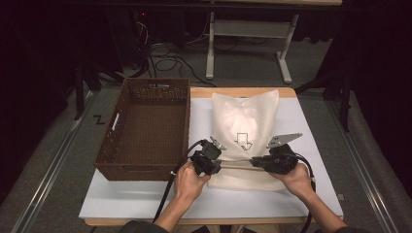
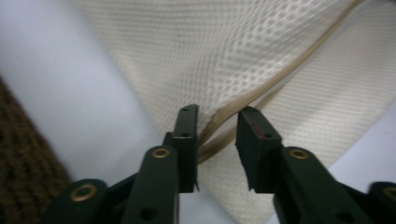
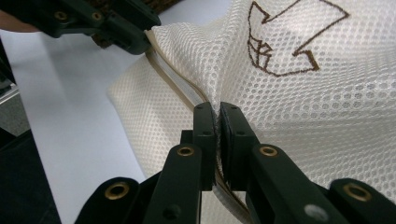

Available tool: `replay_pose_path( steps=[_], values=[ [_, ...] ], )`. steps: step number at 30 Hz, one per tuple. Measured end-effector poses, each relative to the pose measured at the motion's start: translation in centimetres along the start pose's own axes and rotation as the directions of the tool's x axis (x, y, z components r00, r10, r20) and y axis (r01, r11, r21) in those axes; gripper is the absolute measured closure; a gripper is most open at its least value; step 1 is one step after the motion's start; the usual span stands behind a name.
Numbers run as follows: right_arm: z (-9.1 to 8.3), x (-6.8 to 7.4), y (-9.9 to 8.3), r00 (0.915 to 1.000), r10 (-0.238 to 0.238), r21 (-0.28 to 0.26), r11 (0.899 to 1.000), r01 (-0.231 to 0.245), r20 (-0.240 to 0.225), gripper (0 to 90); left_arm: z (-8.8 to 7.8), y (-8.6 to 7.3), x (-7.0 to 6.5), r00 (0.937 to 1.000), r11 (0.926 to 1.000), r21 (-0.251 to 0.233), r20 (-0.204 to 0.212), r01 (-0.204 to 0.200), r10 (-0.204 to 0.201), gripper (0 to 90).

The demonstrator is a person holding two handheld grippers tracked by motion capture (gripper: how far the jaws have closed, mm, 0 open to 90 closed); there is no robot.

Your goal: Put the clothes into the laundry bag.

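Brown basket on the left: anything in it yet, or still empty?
Empty. The high view looks straight into the brown basket and shows only its woven floor; the mesh bag lies outside it on the table.

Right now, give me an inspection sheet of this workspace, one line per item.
Surface: white table top, wooden edge at the far side.
Job's things: white mesh bag lying flat, brown arrow logo; brown woven basket to its left, empty.
Clutter: nothing seen.
Grippers: left gripper open around the bag's tan zipper edge; right gripper shut on that edge.
Cables: black cable trailing from each gripper.
Surroundings: dark room, white table frame and floor wires behind.
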State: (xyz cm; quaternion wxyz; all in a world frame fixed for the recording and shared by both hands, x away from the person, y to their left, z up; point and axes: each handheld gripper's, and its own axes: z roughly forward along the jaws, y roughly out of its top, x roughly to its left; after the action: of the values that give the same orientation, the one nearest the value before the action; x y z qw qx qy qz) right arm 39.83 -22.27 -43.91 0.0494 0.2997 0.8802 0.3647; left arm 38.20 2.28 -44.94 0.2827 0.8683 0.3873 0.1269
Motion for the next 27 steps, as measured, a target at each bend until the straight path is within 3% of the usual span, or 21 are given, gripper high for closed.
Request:
replay_pose_path(
  steps=[6, 19, 27],
  values=[
    [0.6, -0.4, -0.7, 1.0, 0.007, 0.015, 1.0, -0.007, 0.007, 86.3, 0.0, 0.4, -0.4, 0.9995, 0.9996, -0.028, 0.03, 0.0, 0.001, 58.3],
    [1.4, -1.0, -1.8, 0.9989, 0.037, 0.008, 0.999, -0.037, 0.028, 82.5, 1.9, 1.3, -0.2, 0.9906, 0.9921, -0.082, 0.106, 0.095, -0.086, 50.6],
    [1.6, -1.2, -2.2, 0.9981, 0.045, -0.001, 0.999, -0.045, 0.042, 78.6, 2.9, 1.9, -0.1, 0.9882, 0.9855, -0.111, 0.097, 0.129, -0.118, 49.9]
  ],
)
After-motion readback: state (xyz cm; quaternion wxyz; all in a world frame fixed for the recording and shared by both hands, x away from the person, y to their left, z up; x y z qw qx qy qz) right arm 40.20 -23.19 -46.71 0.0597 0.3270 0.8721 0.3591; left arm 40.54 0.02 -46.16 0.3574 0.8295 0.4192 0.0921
